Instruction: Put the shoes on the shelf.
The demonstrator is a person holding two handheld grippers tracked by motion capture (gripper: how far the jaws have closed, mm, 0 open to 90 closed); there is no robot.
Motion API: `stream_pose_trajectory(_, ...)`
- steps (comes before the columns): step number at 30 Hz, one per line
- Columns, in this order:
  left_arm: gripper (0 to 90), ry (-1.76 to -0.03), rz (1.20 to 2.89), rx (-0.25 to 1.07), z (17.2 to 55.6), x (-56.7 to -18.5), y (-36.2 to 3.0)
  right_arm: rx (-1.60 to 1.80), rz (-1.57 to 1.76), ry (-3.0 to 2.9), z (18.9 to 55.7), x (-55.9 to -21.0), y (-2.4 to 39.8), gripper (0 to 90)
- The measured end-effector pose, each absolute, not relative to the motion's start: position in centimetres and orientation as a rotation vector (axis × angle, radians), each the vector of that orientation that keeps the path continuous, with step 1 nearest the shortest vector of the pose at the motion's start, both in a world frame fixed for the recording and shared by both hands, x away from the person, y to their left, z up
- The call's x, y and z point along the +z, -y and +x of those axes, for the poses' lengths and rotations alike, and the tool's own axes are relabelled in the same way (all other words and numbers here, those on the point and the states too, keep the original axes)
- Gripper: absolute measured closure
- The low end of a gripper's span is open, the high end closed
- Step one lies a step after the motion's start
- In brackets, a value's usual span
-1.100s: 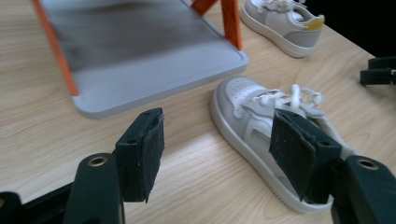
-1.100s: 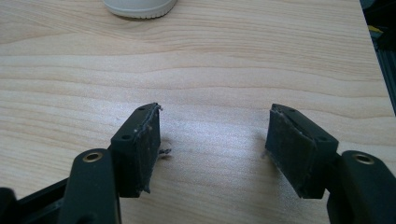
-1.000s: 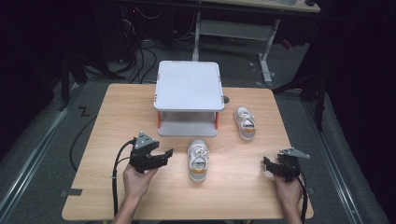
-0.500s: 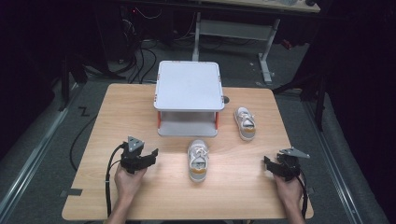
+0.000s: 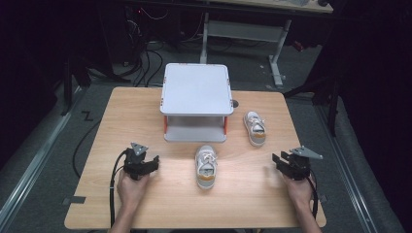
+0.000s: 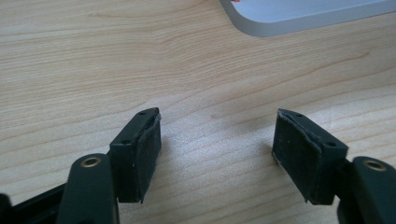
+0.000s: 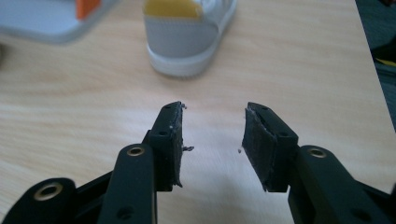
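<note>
While both hands are resting near the front edge of the wooden table (image 5: pixel 145 104), nothing is being held. At the near left, the left gripper (image 5: pixel 151 164) is lying low over bare wood with its jaws standing wide apart and empty; in the left gripper view its pads (image 6: pixel 148 154) are framing only tabletop, with a corner of the grey two-tier shelf (image 5: pixel 196 92) lying far ahead. Moving rightward, that shelf is standing at the table's far centre, and the nearer shoe (image 5: pixel 206 166) is lying just in front of it, between the two grippers and apart from both, its toe pointing toward the shelf. Farther right, the second shoe (image 5: pixel 255 128) is sitting beside the shelf's right end. At the near right, the right gripper (image 5: pixel 278 162) is waiting with its jaws moderately open and empty; in the right gripper view the heel of the second shoe (image 7: pixel 184 35) is lying straight ahead, well beyond the fingertips. Judged from this layout, a one-sided approach is risking pushing a light shoe across the smooth wood instead of capturing it, and a closure over the soft upper or laces could be letting the shoe twist or drop during any lift toward the shelf.
</note>
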State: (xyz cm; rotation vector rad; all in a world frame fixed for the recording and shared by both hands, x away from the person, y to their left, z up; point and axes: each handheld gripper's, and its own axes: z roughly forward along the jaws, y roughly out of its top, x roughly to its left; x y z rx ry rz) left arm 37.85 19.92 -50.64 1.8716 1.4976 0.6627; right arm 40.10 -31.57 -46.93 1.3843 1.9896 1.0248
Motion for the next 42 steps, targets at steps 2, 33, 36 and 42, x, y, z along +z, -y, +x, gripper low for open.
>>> stream_pose_trajectory(2, 32.1, -1.497, 1.872, 0.661, 37.8, -50.6, -19.9, 1.046, 1.367, -1.999, 40.7, -45.9, 31.0, 58.6)
stream_pose_trajectory(33, 29.5, -1.487, 1.871, 0.644, 37.9, -50.7, -20.0, 0.726, 1.49, -2.097, 53.4, -44.5, 25.9, 60.1)
stream_pose_trajectory(36, 29.6, -1.487, 1.863, 0.636, 37.9, -50.7, -20.1, 0.745, 1.506, -2.111, 53.7, -45.1, 26.2, 67.0)
stream_pose_trajectory(42, 29.6, -1.488, 1.86, 0.631, 38.0, -50.6, -20.2, 0.662, 1.441, -2.112, 53.6, -45.0, 26.2, 78.2)
